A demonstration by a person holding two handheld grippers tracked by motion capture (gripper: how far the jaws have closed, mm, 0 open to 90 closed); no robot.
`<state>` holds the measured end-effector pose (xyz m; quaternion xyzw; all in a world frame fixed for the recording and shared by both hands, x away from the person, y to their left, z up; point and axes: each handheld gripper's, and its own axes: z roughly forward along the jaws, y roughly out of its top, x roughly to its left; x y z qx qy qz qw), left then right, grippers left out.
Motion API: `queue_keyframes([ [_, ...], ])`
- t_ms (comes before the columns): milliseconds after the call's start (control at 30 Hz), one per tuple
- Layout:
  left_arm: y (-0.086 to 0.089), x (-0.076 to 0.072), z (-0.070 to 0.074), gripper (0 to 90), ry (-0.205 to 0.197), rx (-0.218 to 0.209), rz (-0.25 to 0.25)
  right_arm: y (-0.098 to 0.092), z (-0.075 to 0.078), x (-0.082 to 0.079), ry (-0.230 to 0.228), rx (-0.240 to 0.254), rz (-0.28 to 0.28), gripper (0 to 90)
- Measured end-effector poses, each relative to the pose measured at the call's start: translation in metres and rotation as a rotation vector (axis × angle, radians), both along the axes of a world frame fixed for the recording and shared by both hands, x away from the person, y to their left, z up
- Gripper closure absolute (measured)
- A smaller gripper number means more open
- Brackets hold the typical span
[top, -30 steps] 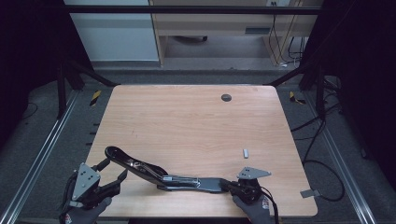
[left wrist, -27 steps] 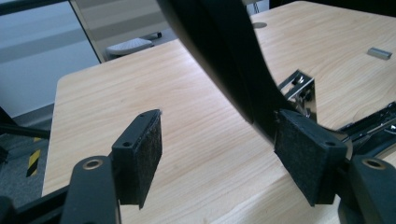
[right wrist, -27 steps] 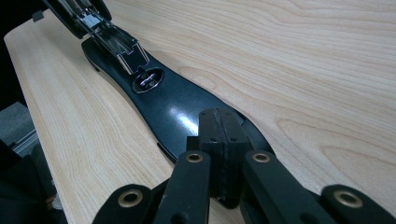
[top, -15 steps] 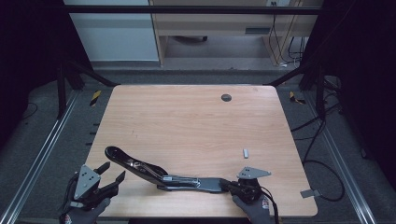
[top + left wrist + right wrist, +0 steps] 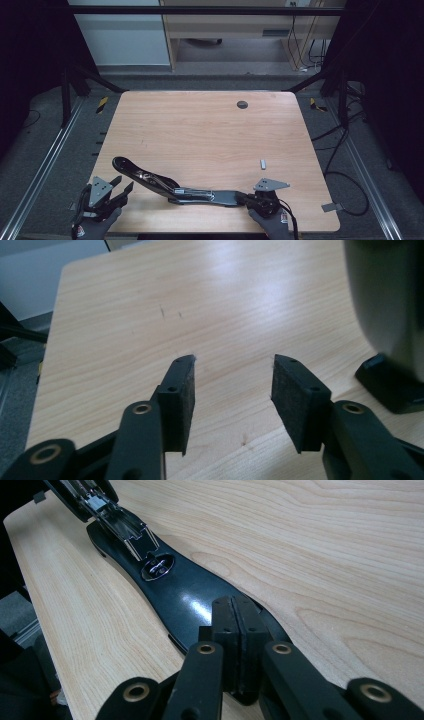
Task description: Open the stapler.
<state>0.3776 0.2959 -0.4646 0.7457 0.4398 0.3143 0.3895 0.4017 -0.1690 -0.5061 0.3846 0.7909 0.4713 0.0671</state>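
Seen from the high view: a long black stapler swung open, lying flat near the front edge of the table, long axis running left-right, handle end rising toward the back left, base end at the right. Held at that base end by the right gripper. Closer up in the right gripper view: fingers pressed together on the glossy black base, with the bright metal staple channel stretching away toward the upper left. Farther left in the high view: the left gripper, just short of the handle end. In the left gripper view: fingers apart after just closing partway, bare wood between them, a dark blurred part of the stapler at the right edge. Also on the light wood: a small grey piece to the right, a round dark grommet near the far edge. Beyond: grey floor, a metal frame, cables, a pale cabinet.
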Motion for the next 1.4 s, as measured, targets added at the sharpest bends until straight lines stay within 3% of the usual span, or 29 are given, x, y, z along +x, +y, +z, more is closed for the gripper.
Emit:
queue_keyframes([
  [233,-0.005,0.004,-0.01,54.0,0.013,0.034,-0.004,-0.002,0.003,0.001,-0.002,-0.011,-0.017,85.3],
  [633,-0.003,0.007,-0.018,54.1,0.018,0.03,0.019,-0.021,0.013,0.005,-0.033,-0.011,-0.102,78.3],
  [733,-0.002,0.007,-0.018,52.5,0.015,0.029,0.031,-0.029,0.02,0.008,-0.053,-0.048,-0.155,74.0],
  [867,0.0,0.008,-0.019,51.4,0.02,0.015,0.04,-0.035,0.025,0.011,-0.059,-0.052,-0.186,72.8],
  [1133,0.0,0.01,-0.021,48.7,0.042,0.019,0.034,-0.05,0.036,0.024,-0.071,-0.11,-0.295,66.1],
  [1400,-0.001,0.011,-0.023,47.9,0.053,0.027,0.026,-0.055,0.044,0.039,-0.054,-0.157,-0.346,59.9],
])
